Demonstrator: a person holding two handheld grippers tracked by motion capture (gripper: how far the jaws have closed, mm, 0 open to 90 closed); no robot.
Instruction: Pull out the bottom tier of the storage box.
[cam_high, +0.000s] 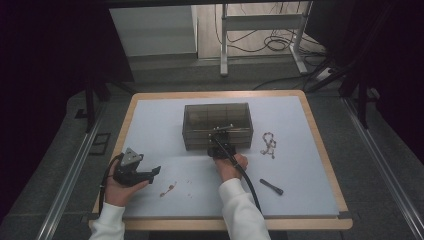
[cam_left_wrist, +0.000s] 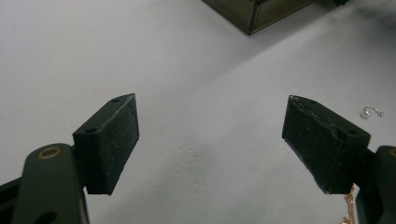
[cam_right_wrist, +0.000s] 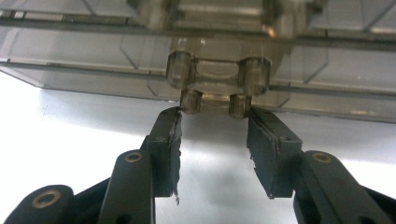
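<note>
High view: a pale grey mat (cam_high: 165, 120) covers the wood-edged bench (cam_high: 320, 145). Near its centre stands a smoky translucent box (cam_high: 217, 125) with a clasp (cam_right_wrist: 217, 88) on its front wall.

The right hand-held gripper (cam_high: 220, 141) is held level against the near face of the box. In the right gripper view its 2 jaws sit at either side of the clasp's 2 lower pegs: the left pad's tip touches the left peg, the right pad's tip lies just beside the right peg. Whether both pads press on the pegs cannot be told. The jaws stand at a middling gap. The right hand (cam_high: 231, 165) rests on the mat just in front of the box, with the black cable running back over a white sleeve (cam_high: 242, 210).

The left hand-held gripper (cam_high: 135, 170) lies in the left hand (cam_high: 120, 189) near the front left of the mat, well apart from the box. In the left gripper view its jaws are spread wide with bare mat between them.

Loose items on the mat:
- a beaded chain (cam_high: 269, 144) just right of the box
- a short black rod (cam_high: 271, 186) right of the right forearm
- a thin gold-coloured chain (cam_high: 168, 189) between the 2 hands
- a small curved silver piece (cam_left_wrist: 372, 112), seen beyond the left gripper's jaw.
</note>
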